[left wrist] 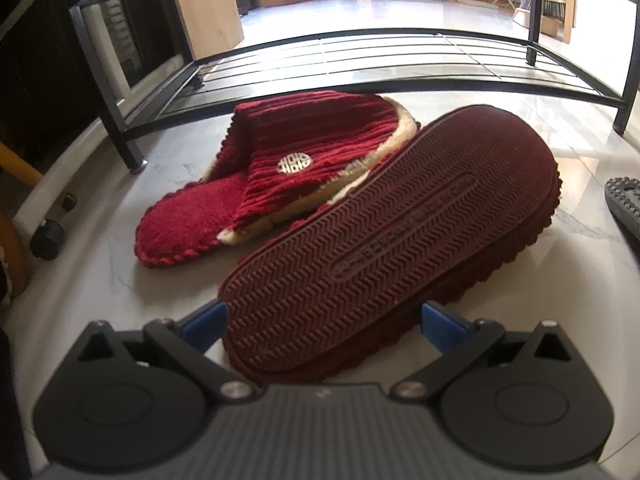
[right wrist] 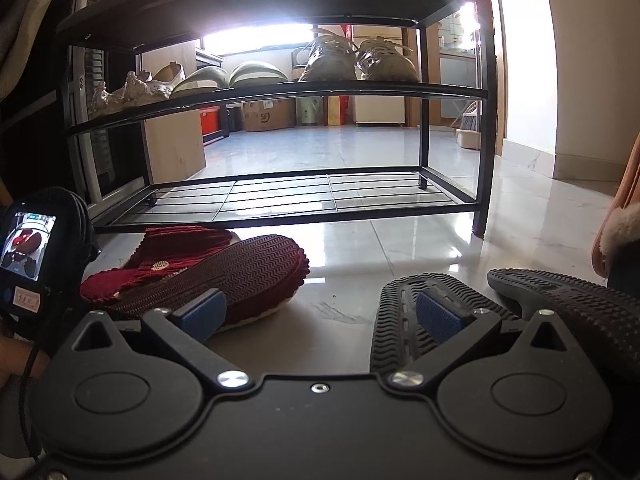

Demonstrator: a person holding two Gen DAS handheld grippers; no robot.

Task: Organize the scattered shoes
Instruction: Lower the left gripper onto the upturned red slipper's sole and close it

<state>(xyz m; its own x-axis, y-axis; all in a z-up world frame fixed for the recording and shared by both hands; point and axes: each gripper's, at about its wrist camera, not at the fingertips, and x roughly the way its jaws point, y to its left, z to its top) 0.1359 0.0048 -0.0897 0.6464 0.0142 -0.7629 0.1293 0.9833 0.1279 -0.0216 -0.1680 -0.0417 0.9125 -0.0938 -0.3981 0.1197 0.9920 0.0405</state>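
Note:
Two red knit slippers lie on the tiled floor in front of a black shoe rack [left wrist: 360, 88]. One slipper [left wrist: 288, 168] rests on its sole and shows a round emblem. The other slipper [left wrist: 392, 240] is flipped over, ribbed sole up, leaning on the first. My left gripper [left wrist: 322, 322] is open, and the overturned slipper's heel end lies between its blue pads [left wrist: 204, 320]. In the right wrist view my right gripper [right wrist: 320, 316] is open over bare floor. The overturned red slipper [right wrist: 248, 272] lies to its left, and two black shoes [right wrist: 404, 320], [right wrist: 560, 300] lie soles up at its right finger.
The rack's middle shelf [right wrist: 280, 88] carries pale sneakers [right wrist: 360, 60], green slippers [right wrist: 240, 74] and flat shoes; its wire bottom shelf [right wrist: 320, 196] sits just above the floor. A fleece-lined tan boot [right wrist: 620, 232] is at the right edge. A caster [left wrist: 48, 236] stands far left. Cardboard boxes stand behind.

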